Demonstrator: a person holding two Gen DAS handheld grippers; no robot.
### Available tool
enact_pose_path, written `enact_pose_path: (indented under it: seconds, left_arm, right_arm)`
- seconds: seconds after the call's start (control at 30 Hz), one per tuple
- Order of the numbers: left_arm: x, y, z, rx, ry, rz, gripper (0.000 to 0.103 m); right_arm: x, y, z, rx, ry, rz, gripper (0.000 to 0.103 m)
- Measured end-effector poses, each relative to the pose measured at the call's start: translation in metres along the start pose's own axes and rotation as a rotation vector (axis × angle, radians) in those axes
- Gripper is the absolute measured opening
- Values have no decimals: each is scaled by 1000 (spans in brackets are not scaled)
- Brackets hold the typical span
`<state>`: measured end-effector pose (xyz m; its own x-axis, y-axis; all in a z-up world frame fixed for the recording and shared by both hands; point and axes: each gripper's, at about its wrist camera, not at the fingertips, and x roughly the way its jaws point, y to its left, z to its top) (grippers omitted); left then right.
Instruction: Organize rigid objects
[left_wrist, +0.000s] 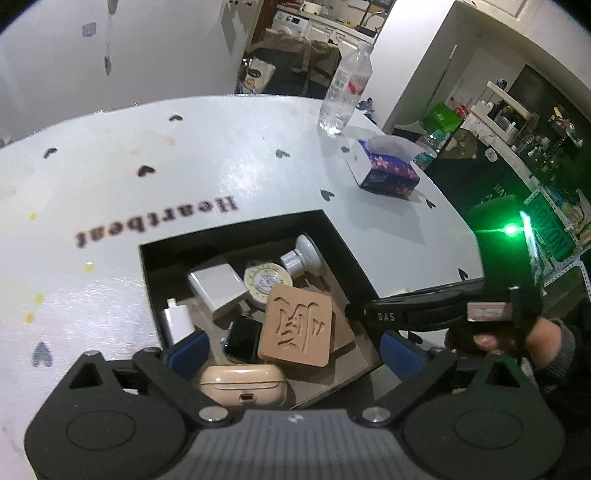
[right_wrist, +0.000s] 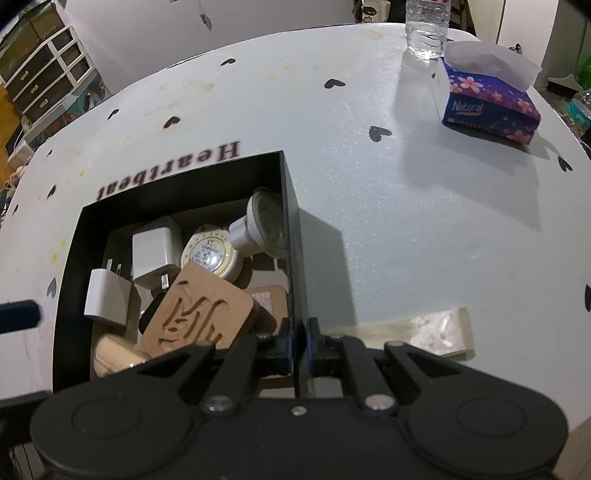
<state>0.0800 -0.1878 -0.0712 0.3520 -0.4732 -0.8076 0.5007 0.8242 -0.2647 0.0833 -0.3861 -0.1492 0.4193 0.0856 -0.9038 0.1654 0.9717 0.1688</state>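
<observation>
A black open box (left_wrist: 236, 229) sits on the white table and holds several small items. Among them are a carved wooden coaster (left_wrist: 299, 328), a smartwatch (left_wrist: 242, 338), a beige earbud case (left_wrist: 243, 384), two white chargers (left_wrist: 218, 288), a round tin (left_wrist: 267, 282) and a white bulb (left_wrist: 303, 254). My left gripper (left_wrist: 293, 354) hangs open above the box's near end, nothing between its blue pads (left_wrist: 186, 352). My right gripper (right_wrist: 300, 343) is shut on the box's right wall (right_wrist: 291, 229). It also shows at the right of the left wrist view, right gripper (left_wrist: 354, 314), held by a hand (left_wrist: 491, 339).
The white table (left_wrist: 184, 166) bears a "Heartbeat" print and small hearts. A water bottle (left_wrist: 345, 92) and a purple tissue box (right_wrist: 491, 107) stand at the far right. A pale flat strip (right_wrist: 439, 328) lies by the table's near edge, right of the box.
</observation>
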Motion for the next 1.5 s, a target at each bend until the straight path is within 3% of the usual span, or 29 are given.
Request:
enact_pose_path:
  seconds: [0.2, 0.7, 0.8, 1.17, 1.5]
  left_arm:
    - [-19, 0, -7, -14, -11, 62, 103]
    - [-56, 16, -26, -160, -93, 206, 103]
    - [-56, 18, -28, -177, -91, 220, 103]
    - [-67, 21, -31, -188, -127, 262, 103]
    - [-76, 21, -36, -179, -160, 305, 103]
  right_arm:
    - [0, 0, 0, -7, -1, -1, 7]
    - [-1, 0, -1, -11, -8, 0, 8]
    - [-14, 4, -1, -23, -45, -42, 22]
    - [-114, 10, -8, -64, -256, -23, 34]
    - [-138, 15, -49, -79, -321, -40, 47]
